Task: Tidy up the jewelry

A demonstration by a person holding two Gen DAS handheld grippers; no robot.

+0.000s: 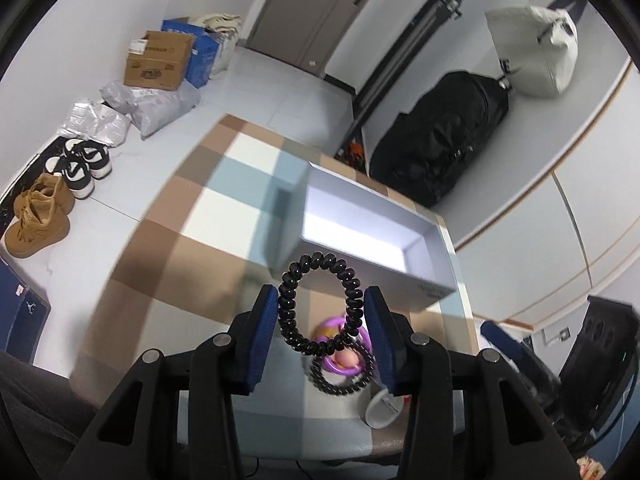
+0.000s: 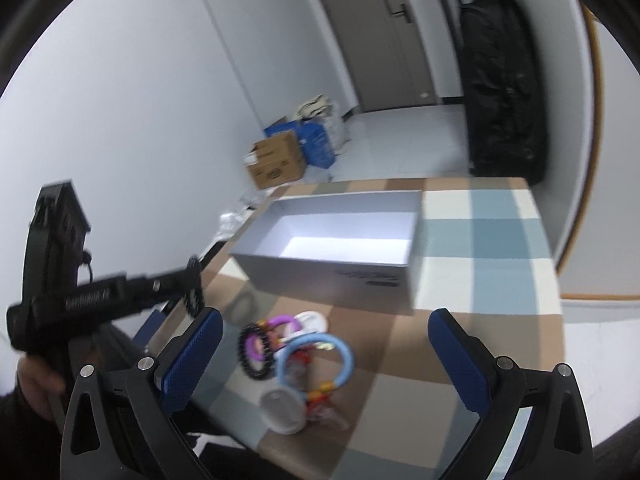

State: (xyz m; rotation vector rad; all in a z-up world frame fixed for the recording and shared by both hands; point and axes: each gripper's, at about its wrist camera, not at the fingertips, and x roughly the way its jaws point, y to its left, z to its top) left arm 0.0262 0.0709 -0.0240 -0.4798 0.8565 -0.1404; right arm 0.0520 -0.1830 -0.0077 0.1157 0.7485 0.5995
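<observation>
1. the left gripper (image 1: 320, 312) has its blue fingers (image 1: 262, 336) closed on a black spiral hair tie (image 1: 320, 304), low in the middle of the left wrist view; the pads press its two long sides, so it is squeezed into an oval.
2. the long axis of this oval runs up and down the frame, its top end toward the white box (image 1: 372, 236) just above it.
3. i judge the hair tie is light, soft and springy, a little slippery; holding it across the middle of the coil seems right, but it may spring out if the fingers loosen.
4. the right gripper (image 2: 324, 356) has its fingers wide apart and holds nothing; it hangs over the pile of jewelry (image 2: 296, 356) in the lower middle of the right wrist view.
5. in this pile are a light blue ring (image 2: 344, 360), a purple ring (image 2: 280, 322) and another black spiral tie (image 2: 246, 354), some overlapping.
6. the pile lies on the checkered bench (image 2: 480, 232); the box behind it, in the centre of the frame, looks empty.
</observation>
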